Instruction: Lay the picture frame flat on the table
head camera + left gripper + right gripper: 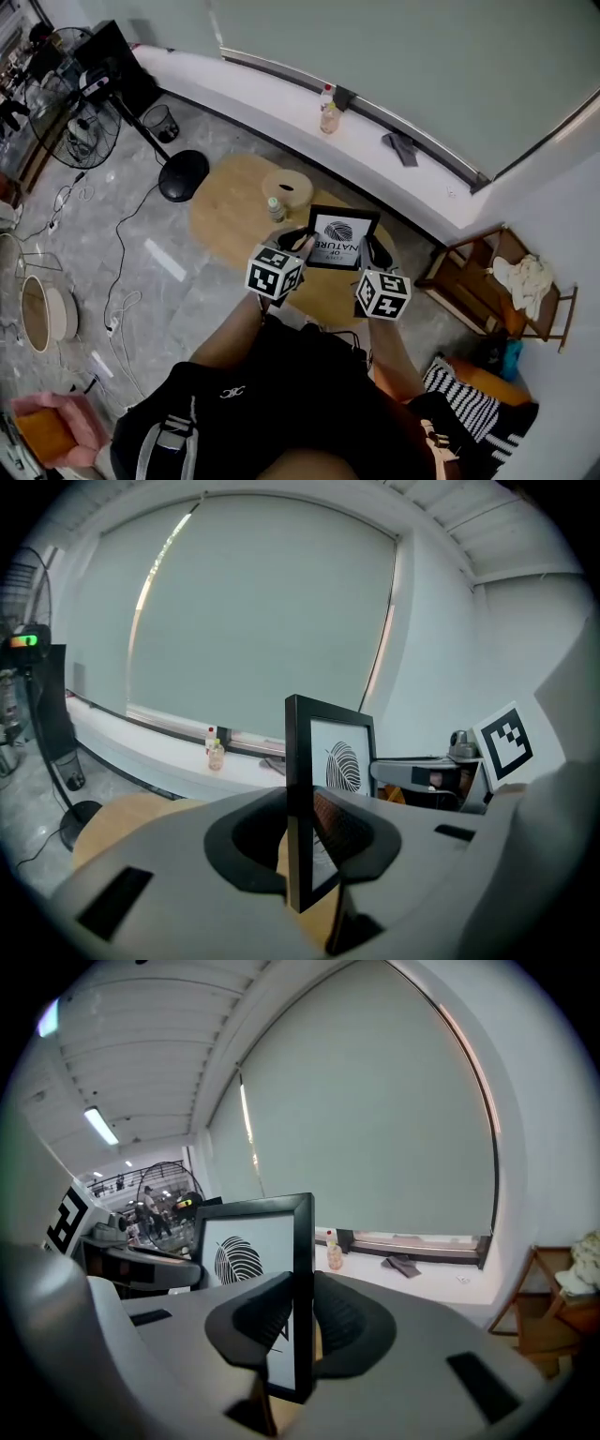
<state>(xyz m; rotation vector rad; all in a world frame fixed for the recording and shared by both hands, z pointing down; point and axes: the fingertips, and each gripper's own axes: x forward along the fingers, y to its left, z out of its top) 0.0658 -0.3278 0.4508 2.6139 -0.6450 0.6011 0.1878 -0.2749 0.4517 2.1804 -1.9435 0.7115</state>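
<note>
A black picture frame [339, 237] with a leaf print and dark lettering is held upright above the oval wooden table [228, 211]. My left gripper [298, 238] is shut on the frame's left edge [302, 799]. My right gripper [371, 249] is shut on its right edge [302, 1297]. In both gripper views the frame stands vertical between the dark pads [349, 829], with its print facing the opposite gripper. Whether the frame's bottom touches the table is hidden.
On the table stand a small green-capped bottle [275, 208] and a round wooden piece [287, 188]. A fan on a black stand [183, 175] is at the left. The white window ledge [281, 98] carries a bottle [328, 112] and a dark object [400, 148]. A wooden rack [492, 286] stands at the right.
</note>
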